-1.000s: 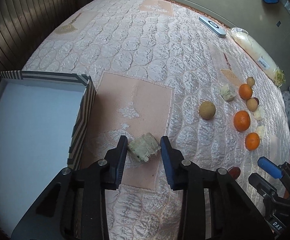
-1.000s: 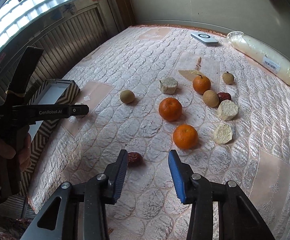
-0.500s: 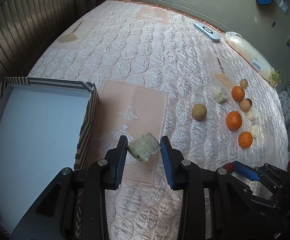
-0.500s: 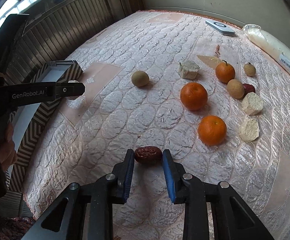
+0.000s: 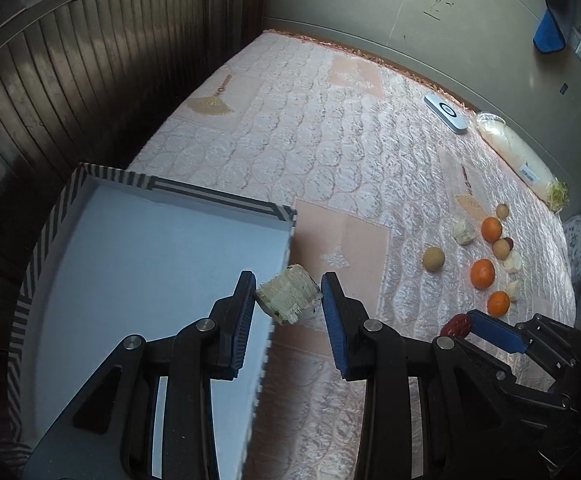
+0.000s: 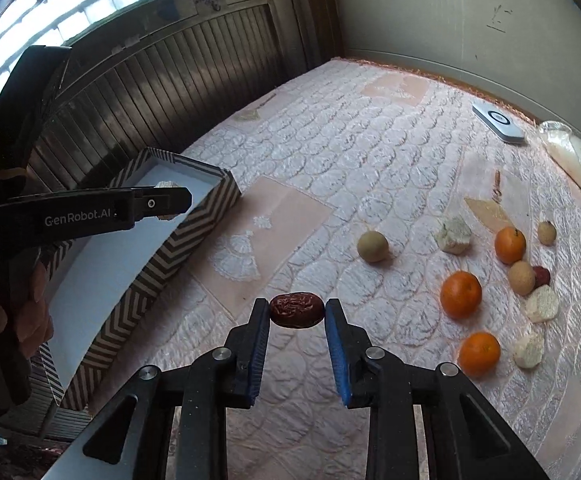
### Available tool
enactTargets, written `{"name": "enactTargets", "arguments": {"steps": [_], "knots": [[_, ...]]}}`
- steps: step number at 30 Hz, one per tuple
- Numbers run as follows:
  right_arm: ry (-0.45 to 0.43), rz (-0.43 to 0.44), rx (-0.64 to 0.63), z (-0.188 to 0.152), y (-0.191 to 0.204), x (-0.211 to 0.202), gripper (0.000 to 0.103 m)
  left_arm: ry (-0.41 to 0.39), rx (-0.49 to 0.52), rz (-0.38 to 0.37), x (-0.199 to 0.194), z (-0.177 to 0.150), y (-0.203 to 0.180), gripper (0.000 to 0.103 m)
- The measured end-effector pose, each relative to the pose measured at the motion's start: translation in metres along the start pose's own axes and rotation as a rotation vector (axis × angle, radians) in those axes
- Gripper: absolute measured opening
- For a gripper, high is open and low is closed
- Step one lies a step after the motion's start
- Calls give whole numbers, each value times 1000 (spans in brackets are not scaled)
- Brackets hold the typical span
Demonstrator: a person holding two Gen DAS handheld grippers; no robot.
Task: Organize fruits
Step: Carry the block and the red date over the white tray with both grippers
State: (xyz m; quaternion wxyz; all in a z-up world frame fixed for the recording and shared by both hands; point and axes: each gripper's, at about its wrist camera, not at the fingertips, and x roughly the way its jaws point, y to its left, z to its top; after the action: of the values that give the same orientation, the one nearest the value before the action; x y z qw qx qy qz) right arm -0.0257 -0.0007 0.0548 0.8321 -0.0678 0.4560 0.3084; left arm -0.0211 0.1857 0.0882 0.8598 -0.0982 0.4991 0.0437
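Observation:
My left gripper (image 5: 288, 300) is shut on a pale, ridged fruit chunk (image 5: 289, 299) and holds it above the right wall of the striped box (image 5: 218, 199). My right gripper (image 6: 296, 311) is shut on a dark red date (image 6: 296, 310), lifted off the quilted bed. The box shows at the left in the right wrist view (image 6: 170, 248). Three oranges (image 6: 460, 294), round tan fruits (image 6: 372, 246), pale chunks (image 6: 453, 235) and another date (image 6: 541, 275) lie at the right on the bed.
A pink quilted bed cover (image 5: 330, 152) carries everything. A white flat device (image 5: 445, 113) and a long bagged vegetable (image 5: 518, 160) lie at the far edge by the wall. Dark slatted panels (image 5: 70, 80) stand to the left.
My left gripper lifted the pale chunk and moved left, over the box's wall. My right gripper closed on the red date and raised it off the bed.

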Motion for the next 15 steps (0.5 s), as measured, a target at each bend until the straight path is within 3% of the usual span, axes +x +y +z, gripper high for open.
{"name": "enactTargets", "arguments": {"steps": [6, 15], "knots": [[-14, 58, -94, 35, 41, 21, 27, 7, -72, 63, 0, 2, 47, 33], [6, 124, -189, 75, 84, 67, 27, 19, -108, 142, 21, 10, 88, 33]]}}
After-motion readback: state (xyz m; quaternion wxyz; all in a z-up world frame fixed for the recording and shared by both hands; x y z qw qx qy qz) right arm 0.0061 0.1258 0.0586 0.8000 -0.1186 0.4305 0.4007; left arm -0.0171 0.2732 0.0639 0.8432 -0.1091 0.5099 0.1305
